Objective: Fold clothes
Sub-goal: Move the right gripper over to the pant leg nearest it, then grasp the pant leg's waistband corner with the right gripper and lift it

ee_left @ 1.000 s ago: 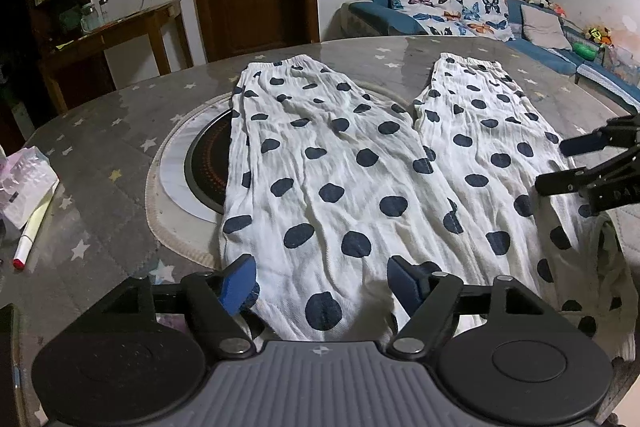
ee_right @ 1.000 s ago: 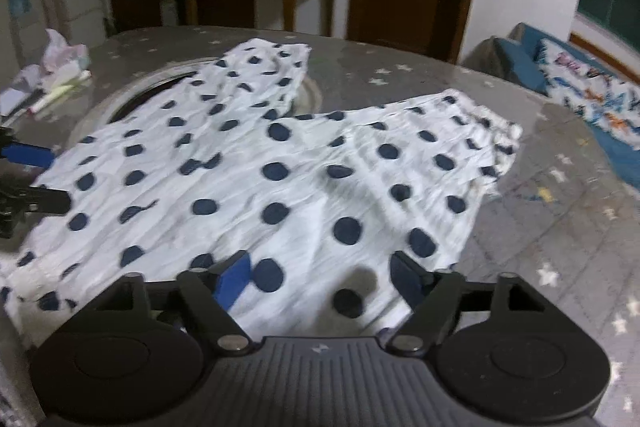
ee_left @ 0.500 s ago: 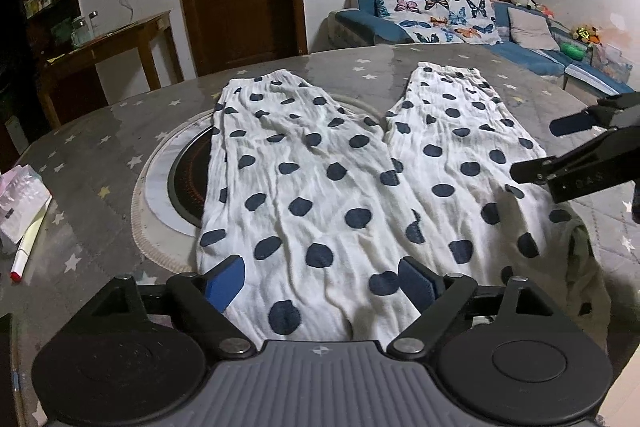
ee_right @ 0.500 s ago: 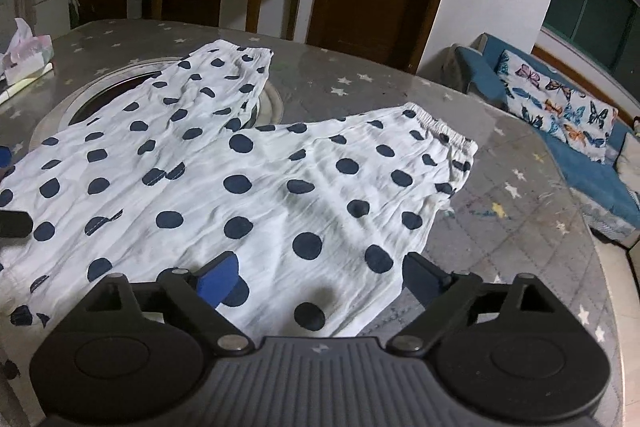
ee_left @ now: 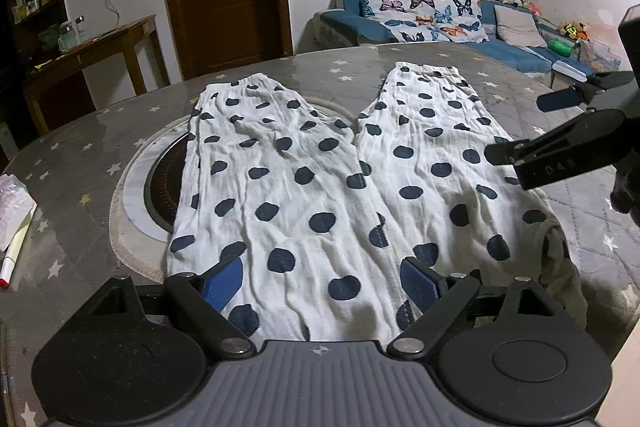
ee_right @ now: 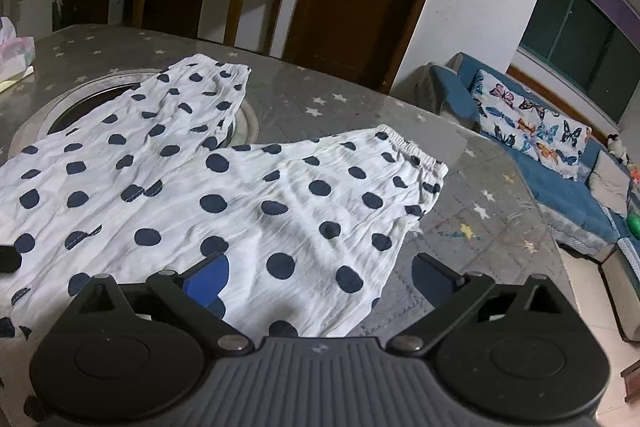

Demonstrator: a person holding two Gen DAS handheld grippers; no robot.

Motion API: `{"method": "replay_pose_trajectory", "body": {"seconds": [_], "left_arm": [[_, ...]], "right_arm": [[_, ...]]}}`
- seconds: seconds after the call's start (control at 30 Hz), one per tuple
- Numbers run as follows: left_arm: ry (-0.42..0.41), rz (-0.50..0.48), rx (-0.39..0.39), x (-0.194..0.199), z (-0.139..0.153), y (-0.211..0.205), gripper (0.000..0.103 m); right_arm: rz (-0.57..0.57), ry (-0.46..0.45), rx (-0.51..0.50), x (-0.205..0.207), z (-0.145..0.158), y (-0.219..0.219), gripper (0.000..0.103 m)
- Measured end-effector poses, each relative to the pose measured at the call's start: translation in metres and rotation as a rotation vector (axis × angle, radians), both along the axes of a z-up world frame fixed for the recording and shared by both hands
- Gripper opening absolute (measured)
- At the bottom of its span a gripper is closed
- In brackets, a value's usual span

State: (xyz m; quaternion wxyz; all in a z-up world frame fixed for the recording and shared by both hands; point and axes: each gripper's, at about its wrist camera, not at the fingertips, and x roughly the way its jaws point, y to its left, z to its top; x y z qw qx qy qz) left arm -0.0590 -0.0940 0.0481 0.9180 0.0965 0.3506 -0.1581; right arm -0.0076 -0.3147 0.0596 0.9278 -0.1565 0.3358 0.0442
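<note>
the polka-dot trousers lie flat on the tabletop, legs spread apart — ready for folding. left hand-held gripper and right hand-held gripper hover wide, holding nothing.

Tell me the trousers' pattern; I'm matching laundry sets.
White trousers with dark navy polka dots, clearest in the left wrist view.
</note>
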Motion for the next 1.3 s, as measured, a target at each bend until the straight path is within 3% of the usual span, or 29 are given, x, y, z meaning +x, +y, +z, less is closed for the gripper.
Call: {"method": "replay_pose_trajectory", "body": {"seconds": [0.77,0.87,1.1,1.3], "left_arm": [[0.019,-0.041,-0.002,0.004,-0.003,-0.019,0.091],[0.024,-0.065,-0.011,0.001,-0.003,-0.024,0.091],[0.013,-0.187,-0.069,-0.016,0.001,-0.041,0.089],[0.032,-0.264,-0.107,-0.017,0.0,-0.054,0.084]], "right_arm": [[-0.001,0.0,0.01,0.012,-0.007,-0.005,0.1],[0.013,0.009,0.056,0.018,-0.011,-0.012,0.1],[0.058,0.064,0.277,0.046,-0.019,-0.046,0.097],[0.06,0.063,0.273,0.075,-0.021,-0.058,0.092]]}}
